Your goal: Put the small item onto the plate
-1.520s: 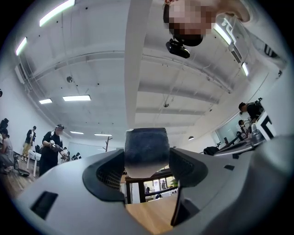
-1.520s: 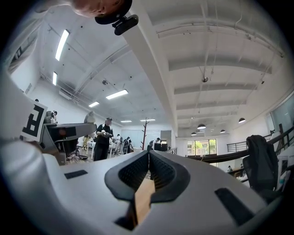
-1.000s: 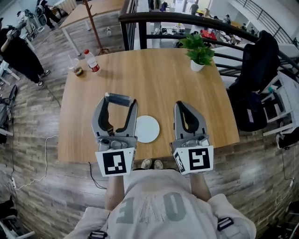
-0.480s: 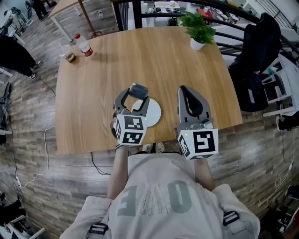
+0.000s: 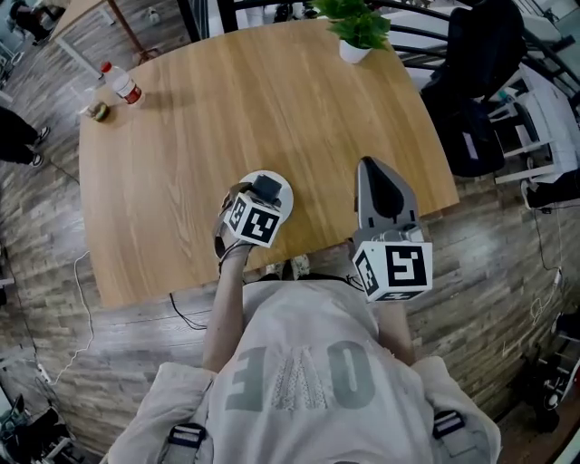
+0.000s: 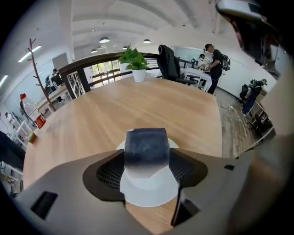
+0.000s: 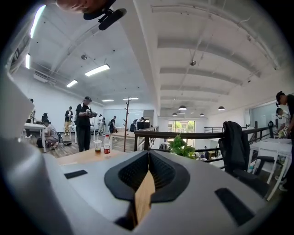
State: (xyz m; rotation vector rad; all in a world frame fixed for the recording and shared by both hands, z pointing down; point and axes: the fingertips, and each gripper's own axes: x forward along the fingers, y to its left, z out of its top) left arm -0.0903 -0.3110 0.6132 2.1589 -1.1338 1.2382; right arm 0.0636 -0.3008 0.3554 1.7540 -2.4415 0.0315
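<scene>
Head view: left claw (image 5: 264,194) steep over plate (image 5: 285,201), item (image 5: 267,186) perhaps aloft.

Left gripper (image 5: 262,199) hides most of the plate (image 5: 285,193); item (image 6: 147,147) blurs into it underneath, contact unclear. Plant (image 5: 355,25) clipped at 12 o'clock.

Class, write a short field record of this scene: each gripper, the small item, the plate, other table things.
left gripper: shut on dark block
dark block: over the white plate, contact unclear
right gripper: shut, empty, at near edge of table
white plate: near front edge of table
others: potted plant, bottle, far side
</scene>
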